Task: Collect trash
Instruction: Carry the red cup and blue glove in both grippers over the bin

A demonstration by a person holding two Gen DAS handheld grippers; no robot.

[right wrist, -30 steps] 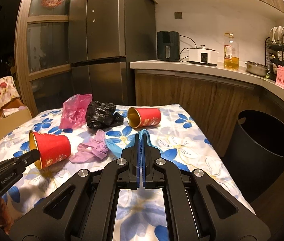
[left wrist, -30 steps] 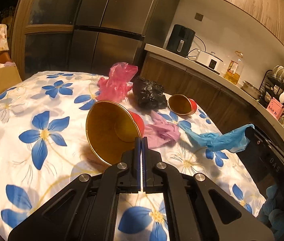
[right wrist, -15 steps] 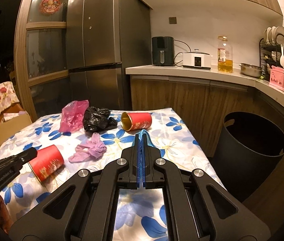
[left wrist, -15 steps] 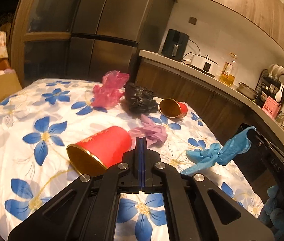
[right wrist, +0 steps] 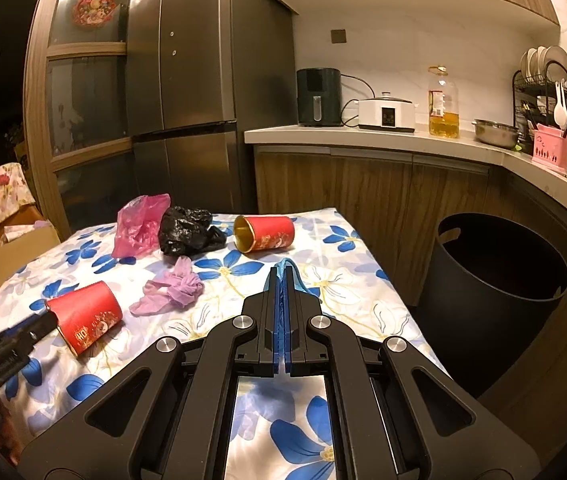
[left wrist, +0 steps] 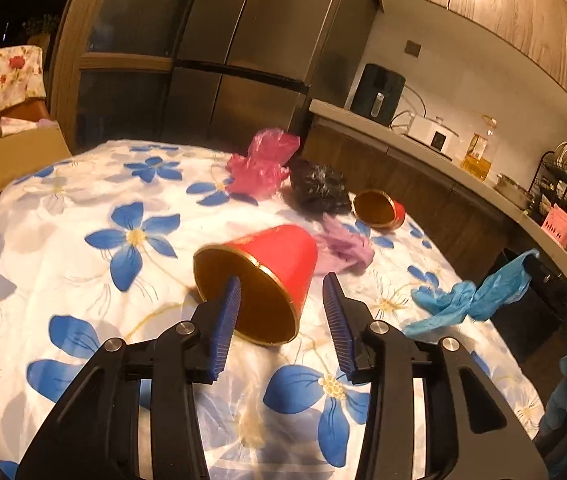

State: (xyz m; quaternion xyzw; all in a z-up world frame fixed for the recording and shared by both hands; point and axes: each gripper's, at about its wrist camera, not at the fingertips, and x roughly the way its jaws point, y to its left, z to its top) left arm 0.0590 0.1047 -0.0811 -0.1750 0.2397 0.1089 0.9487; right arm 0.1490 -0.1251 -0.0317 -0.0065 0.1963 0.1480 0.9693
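Note:
A red paper cup (left wrist: 279, 256) with a gold inside lies on its side on the flowered tablecloth (left wrist: 83, 208), mouth toward me. My left gripper (left wrist: 282, 280) is opening, its blue pads (left wrist: 227, 312) on either side of the cup's mouth without pressing on it. The same cup (right wrist: 85, 316) and left gripper (right wrist: 39, 326) show at the lower left of the right wrist view. My right gripper (right wrist: 283, 276) is shut on a blue glove (left wrist: 479, 296), which hangs from it above the table's right edge.
Farther back on the table lie a pink bag (left wrist: 261, 164), a black bag (left wrist: 317, 190), a purple glove (left wrist: 343, 248) and a second red cup (right wrist: 263, 234). A black bin (right wrist: 499, 280) stands on the floor right of the table, below the counter (right wrist: 403, 140).
My left gripper was shut and now stands open around the near red cup's mouth. The right gripper stays shut on the blue glove and has drawn back a little from the table.

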